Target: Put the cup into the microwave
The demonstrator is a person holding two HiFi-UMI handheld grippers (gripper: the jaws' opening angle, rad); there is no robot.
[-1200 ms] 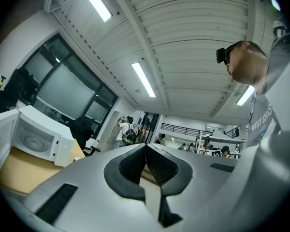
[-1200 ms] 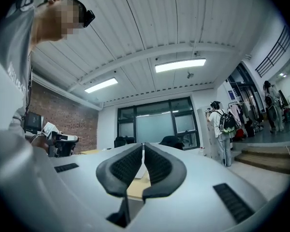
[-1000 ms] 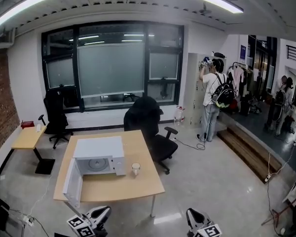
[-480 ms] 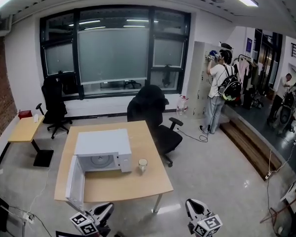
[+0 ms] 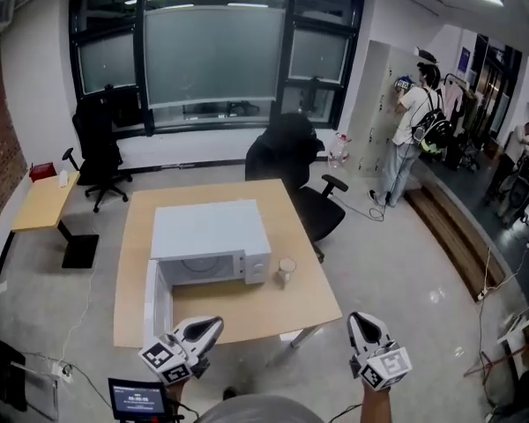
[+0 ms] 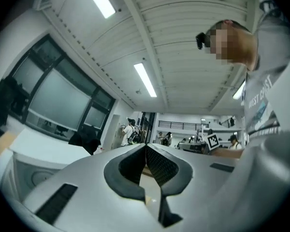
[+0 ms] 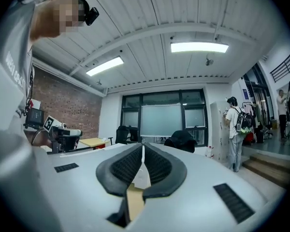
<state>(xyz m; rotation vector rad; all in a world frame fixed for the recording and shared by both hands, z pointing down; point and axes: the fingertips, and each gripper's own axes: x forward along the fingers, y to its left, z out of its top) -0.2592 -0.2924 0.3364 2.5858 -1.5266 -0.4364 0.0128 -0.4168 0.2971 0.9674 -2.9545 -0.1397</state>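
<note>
A white microwave (image 5: pixel 210 241) stands on the wooden table (image 5: pixel 247 311) with its door (image 5: pixel 156 300) swung open toward me at its left. The small pale cup (image 5: pixel 286 270) stands upright on the table just right of the microwave's front. My left gripper (image 5: pixel 215 325) hovers at the table's near edge, below the open door, with its jaws shut and nothing in them. My right gripper (image 5: pixel 362 320) is off the table's near right corner, also shut and empty. In the left gripper view the tips (image 6: pixel 146 147) meet; in the right gripper view they (image 7: pixel 142 147) meet too.
A black office chair (image 5: pixel 295 170) stands behind the table, and another (image 5: pixel 97 152) by a small side table (image 5: pixel 44 203) at left. A person (image 5: pixel 414 126) stands at lockers at the back right. A raised wooden step (image 5: pixel 450 232) runs along the right. A small screen (image 5: pixel 137 399) sits at my lower left.
The view has closed in on the table; microwave and cup look larger and nearer. Both grippers have come forward and higher into view, still shut.
</note>
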